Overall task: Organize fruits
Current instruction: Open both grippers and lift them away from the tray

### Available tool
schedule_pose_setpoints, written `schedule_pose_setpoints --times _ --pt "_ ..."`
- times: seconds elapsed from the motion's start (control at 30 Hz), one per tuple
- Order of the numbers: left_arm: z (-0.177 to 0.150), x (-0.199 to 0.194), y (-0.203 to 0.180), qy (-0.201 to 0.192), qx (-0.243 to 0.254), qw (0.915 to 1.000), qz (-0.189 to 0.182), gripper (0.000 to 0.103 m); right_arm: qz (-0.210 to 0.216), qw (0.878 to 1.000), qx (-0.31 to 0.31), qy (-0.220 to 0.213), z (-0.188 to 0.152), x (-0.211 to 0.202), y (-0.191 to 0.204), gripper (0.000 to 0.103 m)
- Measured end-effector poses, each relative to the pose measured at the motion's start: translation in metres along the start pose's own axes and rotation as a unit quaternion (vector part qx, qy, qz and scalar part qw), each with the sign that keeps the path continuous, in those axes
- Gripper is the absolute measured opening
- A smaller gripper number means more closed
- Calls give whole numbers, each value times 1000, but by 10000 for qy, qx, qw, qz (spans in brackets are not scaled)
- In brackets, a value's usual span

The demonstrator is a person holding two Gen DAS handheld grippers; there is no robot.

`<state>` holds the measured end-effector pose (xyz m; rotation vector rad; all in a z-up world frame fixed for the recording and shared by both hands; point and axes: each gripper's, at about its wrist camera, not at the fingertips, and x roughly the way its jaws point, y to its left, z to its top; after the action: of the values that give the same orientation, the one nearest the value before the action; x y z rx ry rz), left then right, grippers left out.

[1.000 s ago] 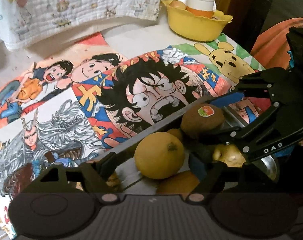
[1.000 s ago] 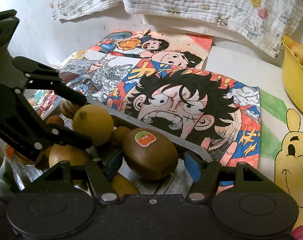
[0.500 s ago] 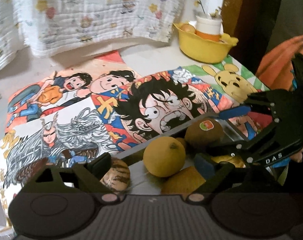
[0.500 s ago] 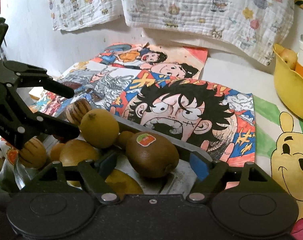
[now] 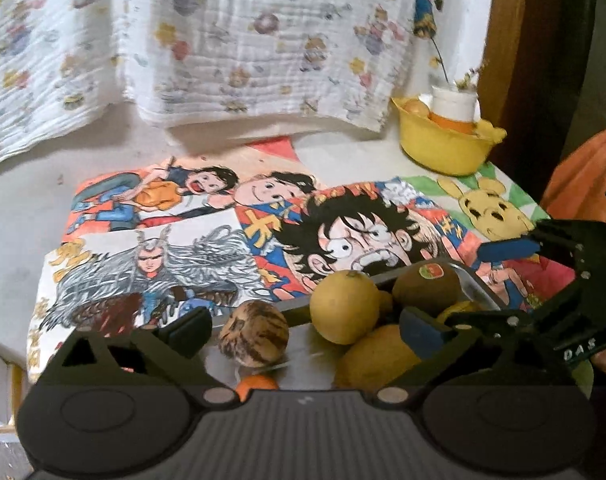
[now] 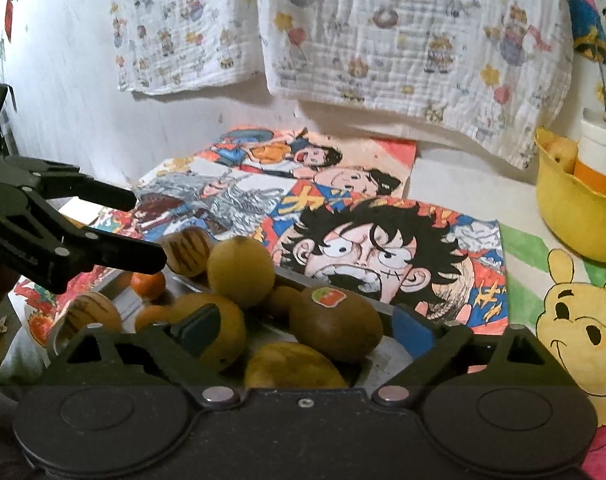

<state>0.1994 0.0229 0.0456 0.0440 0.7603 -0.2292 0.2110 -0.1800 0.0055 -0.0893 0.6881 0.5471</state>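
Note:
A metal tray (image 5: 481,290) (image 6: 289,278) holds several fruits. Among them are a round yellow fruit (image 5: 345,306) (image 6: 241,270), a brown kiwi with a red sticker (image 5: 427,288) (image 6: 337,328), a striped round fruit (image 5: 253,332) (image 6: 187,254) and small oranges (image 6: 148,285). My left gripper (image 5: 305,326) (image 6: 145,228) hangs over the tray's left part, its jaws opening and pressing on nothing. My right gripper (image 6: 303,326) (image 5: 479,284) hangs over the right part, jaws opening. The kiwi lies loose between its fingers.
A yellow bowl (image 5: 443,152) (image 6: 575,216) with a white and orange cup and a fruit stands at the back right. Cartoon drawings (image 5: 343,232) cover the tabletop. Printed white cloths (image 6: 403,40) hang on the wall behind. Orange fabric (image 5: 583,168) shows at the right.
Both grippers have drawn back and up from the tray, and their jaws have spread wider. More of the table, the wall cloths and the striped fruit has come into view.

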Motion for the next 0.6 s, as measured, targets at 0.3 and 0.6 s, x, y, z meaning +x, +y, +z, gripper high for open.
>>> schedule_pose_setpoints --times 0.3,0.6 --pt "-22 -28 -1 -448 -286 9982 284 102 -178 9987 -8 -478 -8 -25 21 101" --pt "-49 -50 -2 -666 -585 9951 430 102 -344 9966 46 -753 -24 -46 38 102"
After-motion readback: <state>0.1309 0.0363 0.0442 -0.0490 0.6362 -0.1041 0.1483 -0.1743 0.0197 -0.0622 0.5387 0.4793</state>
